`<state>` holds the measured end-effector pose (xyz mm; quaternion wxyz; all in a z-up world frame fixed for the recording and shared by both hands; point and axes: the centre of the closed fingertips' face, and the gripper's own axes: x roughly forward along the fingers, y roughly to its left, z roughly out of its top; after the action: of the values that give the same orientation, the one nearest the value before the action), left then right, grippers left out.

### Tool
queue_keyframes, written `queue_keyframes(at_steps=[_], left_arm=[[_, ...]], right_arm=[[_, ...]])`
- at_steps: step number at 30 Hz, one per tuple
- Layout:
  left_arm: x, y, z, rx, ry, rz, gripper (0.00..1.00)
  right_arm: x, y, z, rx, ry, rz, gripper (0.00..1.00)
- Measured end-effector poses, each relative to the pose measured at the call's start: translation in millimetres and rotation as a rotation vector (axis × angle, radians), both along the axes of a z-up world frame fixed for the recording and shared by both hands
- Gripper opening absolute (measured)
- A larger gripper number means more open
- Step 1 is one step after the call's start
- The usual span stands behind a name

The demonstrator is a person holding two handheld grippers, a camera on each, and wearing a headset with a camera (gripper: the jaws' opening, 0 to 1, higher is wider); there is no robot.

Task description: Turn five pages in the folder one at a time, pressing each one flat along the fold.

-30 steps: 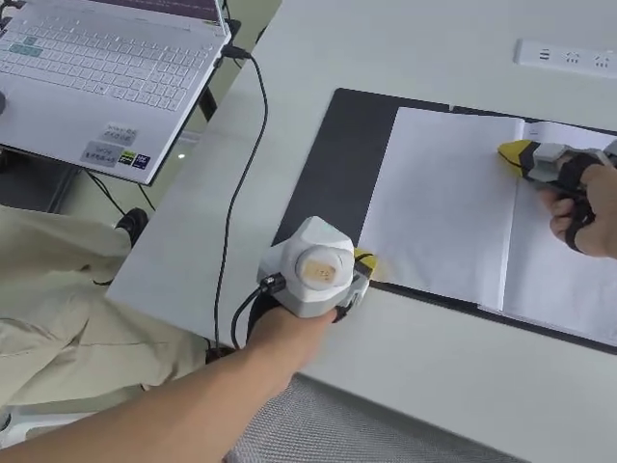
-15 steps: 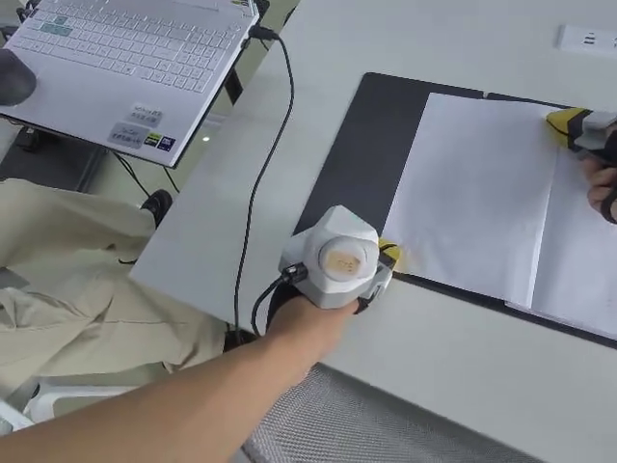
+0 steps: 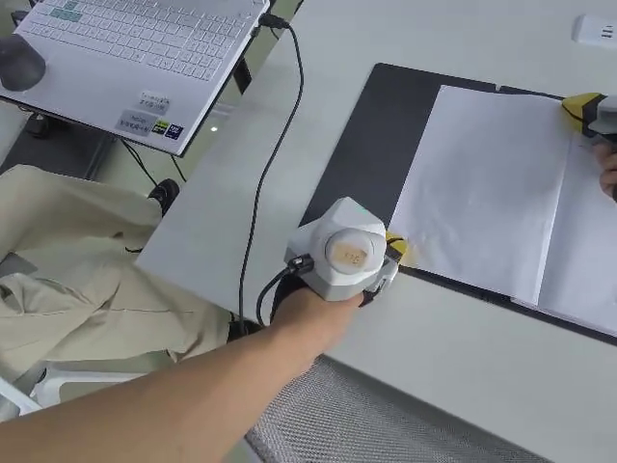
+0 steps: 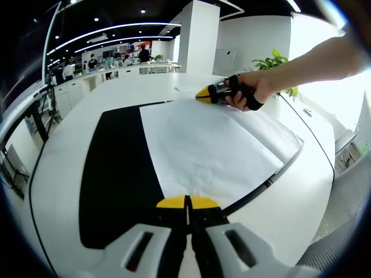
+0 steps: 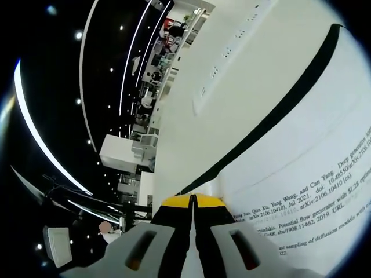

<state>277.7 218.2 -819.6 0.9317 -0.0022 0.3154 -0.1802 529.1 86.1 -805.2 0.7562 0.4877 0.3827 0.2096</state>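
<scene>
Head view: framing is shifting with the headset, not the work. Left gripper [image 3: 395,248] is still resting on the near left corner of the turned white paper page [image 3: 482,183] in the open black folder [image 3: 366,145]; right gripper [image 3: 576,102] is staying at the fold's far end. Left gripper view: jaws are meeting, closed, on the paper. Right gripper view: closed jaws are pressing beside the printed text page [image 5: 301,191]; this fold's flattening is probably finishing.
</scene>
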Motion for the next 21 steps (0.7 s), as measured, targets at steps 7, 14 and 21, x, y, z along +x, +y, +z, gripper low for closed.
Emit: queue_keyframes(at_steps=[7,14,21], left_arm=[[0.6,-0.6,-0.8,0.0,0.001,-0.001,0.0],[-0.3,-1.0,0.4,0.005,-0.001,-0.005,0.0],[-0.8,-0.9,0.6,0.006,-0.002,-0.007,0.0]], right_arm=[[-25.9,3.8,-3.5,0.017,0.027,0.102,0.0],[-50.2,3.5,-3.1,0.047,0.04,0.145,0.0],[-76.9,0.7,-0.8,0.085,0.054,0.165,0.0]])
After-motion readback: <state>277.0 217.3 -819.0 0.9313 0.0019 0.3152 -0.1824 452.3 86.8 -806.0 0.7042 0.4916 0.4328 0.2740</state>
